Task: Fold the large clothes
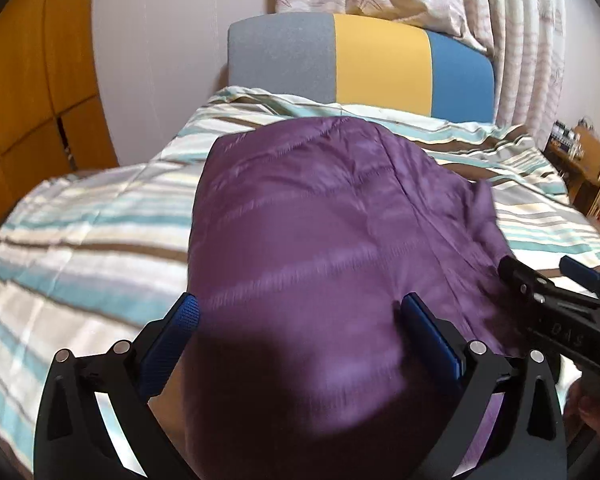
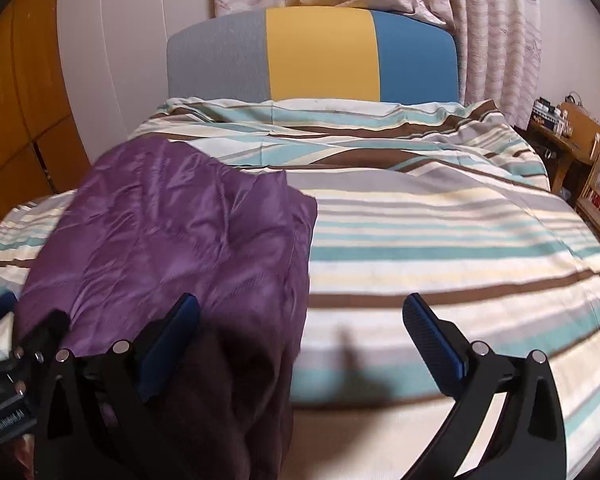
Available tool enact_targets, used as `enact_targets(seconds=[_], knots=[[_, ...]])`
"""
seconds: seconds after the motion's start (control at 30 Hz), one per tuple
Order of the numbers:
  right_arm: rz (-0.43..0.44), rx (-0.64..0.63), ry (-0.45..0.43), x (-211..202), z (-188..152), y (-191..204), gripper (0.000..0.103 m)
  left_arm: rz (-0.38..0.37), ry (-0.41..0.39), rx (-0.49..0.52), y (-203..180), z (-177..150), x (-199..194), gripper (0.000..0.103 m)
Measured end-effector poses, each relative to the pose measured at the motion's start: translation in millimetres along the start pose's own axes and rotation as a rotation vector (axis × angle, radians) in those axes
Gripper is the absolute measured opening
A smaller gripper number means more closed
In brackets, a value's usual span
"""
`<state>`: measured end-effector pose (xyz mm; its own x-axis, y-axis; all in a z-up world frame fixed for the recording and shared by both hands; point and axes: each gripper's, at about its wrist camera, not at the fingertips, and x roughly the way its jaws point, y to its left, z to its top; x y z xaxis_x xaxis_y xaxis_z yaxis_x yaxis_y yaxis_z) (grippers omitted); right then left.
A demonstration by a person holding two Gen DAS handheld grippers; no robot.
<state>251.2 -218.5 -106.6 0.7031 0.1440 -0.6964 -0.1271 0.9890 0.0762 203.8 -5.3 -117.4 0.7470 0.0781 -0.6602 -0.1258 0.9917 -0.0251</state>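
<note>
A purple quilted jacket (image 1: 320,240) lies folded on the striped bed. It also shows in the right wrist view (image 2: 172,240), at the left. My left gripper (image 1: 300,320) is open, its blue-padded fingers wide apart over the jacket's near end. My right gripper (image 2: 300,320) is open too; its left finger is over the jacket's right edge and its right finger over bare bedding. The right gripper also shows in the left wrist view (image 1: 540,280), beside the jacket's right edge. The left gripper's body shows at the lower left of the right wrist view (image 2: 32,344).
The bed has a striped teal, brown and cream cover (image 2: 440,240) and a grey, yellow and blue headboard (image 2: 320,52). Curtains (image 2: 492,20) hang behind. A wooden wardrobe (image 1: 28,100) stands on the left. Wooden shelves with clutter (image 2: 580,152) stand on the right.
</note>
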Motion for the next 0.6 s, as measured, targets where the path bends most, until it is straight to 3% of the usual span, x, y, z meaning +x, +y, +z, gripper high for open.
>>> enact_targets(seconds=[0.1,0.33,0.6], knots=[[0.039,0.015,0.0,-24,-12,1,0.101,-0.031,0.008,-0.047,6,-14,-18,0.1],[0.12,0.028,-0.007,-69,-36,5,0.101,-0.002,0.013,-0.106,21,-36,-52,0.1],[0.2,0.024,-0.025,-112,-65,8,0.101,0.032,-0.018,-0.076,27,-63,-91,0.1]])
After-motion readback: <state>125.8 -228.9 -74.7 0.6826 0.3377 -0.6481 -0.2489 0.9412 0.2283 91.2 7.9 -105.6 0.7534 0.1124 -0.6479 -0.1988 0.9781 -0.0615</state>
